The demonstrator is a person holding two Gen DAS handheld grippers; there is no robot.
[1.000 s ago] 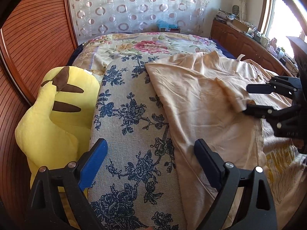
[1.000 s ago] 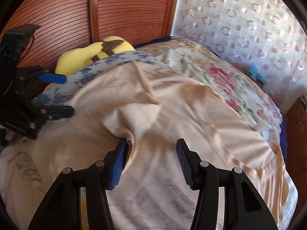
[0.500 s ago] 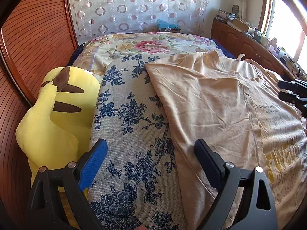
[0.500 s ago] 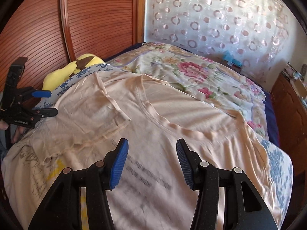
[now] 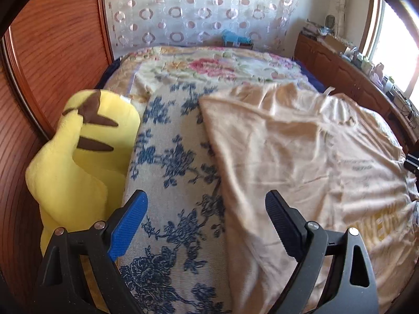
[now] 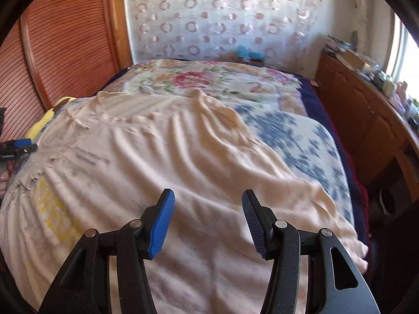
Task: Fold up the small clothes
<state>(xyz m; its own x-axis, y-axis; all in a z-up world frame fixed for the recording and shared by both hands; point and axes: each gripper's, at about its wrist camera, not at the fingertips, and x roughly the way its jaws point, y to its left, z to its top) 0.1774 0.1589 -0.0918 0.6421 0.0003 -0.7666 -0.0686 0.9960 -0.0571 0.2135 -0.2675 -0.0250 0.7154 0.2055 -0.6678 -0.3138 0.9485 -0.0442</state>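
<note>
So far only 1 fold looks made: the beige T-shirt (image 6: 183,162) lies spread front-up across the blue-floral cover (image 5: 172,183) on the bed, and its sleeve (image 6: 70,141) on the left side is turned in over the chest, next to the small printed line of text. The opposite sleeve (image 6: 227,120) is out flat toward the blue-floral cover, and the body shows no lengthwise or crosswise fold, so most of the job is left, as I judge it: that second sleeve, then the sides and the hem-to-collar fold.

The left gripper (image 5: 207,225) has its jaws spread wide and empty, straddling the shirt's left edge where cloth meets cover. The right gripper (image 6: 208,222) is likewise released, holding nothing, above the lower part of the shirt; whether its tips touch the cloth I cannot tell. A yellow plush toy (image 5: 78,151) sits wedged beside the cover against the wooden wall panel (image 5: 47,60), clear of the shirt.
</note>
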